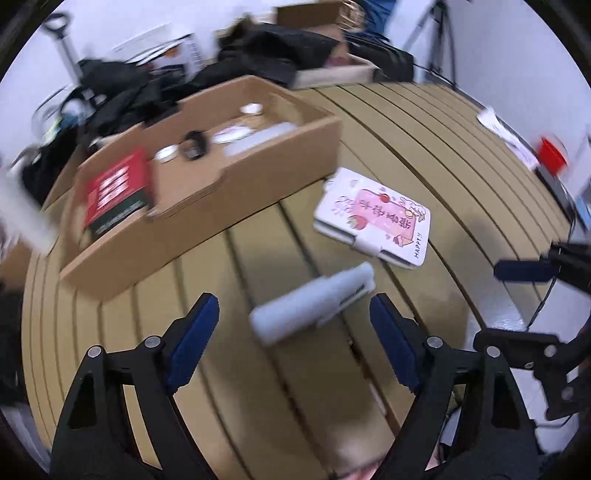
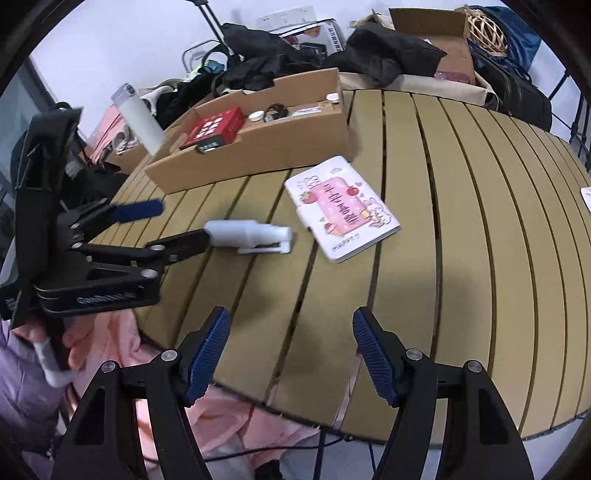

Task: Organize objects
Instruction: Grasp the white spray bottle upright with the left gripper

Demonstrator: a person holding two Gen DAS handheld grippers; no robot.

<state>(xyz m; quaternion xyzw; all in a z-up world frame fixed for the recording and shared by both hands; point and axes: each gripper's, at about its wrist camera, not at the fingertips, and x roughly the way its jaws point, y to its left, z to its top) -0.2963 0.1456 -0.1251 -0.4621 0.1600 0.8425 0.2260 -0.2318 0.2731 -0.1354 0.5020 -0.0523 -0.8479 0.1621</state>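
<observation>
A white spray bottle (image 1: 314,304) lies on its side on the slatted table (image 1: 424,147), just ahead of my open left gripper (image 1: 295,317) and between its fingers' line. It also shows in the right wrist view (image 2: 251,234), with the left gripper (image 2: 177,225) open right beside its base. A white notebook with a pink cover picture (image 1: 375,216) lies flat beyond it, also seen in the right wrist view (image 2: 341,206). A cardboard tray (image 1: 258,184) holds a red box (image 1: 116,188), a black ring (image 1: 194,146) and small white items. My right gripper (image 2: 291,347) is open and empty above the table's near edge.
Black bags and clothes (image 2: 303,55), boxes and a wicker basket (image 2: 484,29) crowd the far side. A white tumbler (image 2: 138,118) stands left of the tray. A red cup (image 1: 552,155) and papers (image 1: 506,134) sit at the table's right edge.
</observation>
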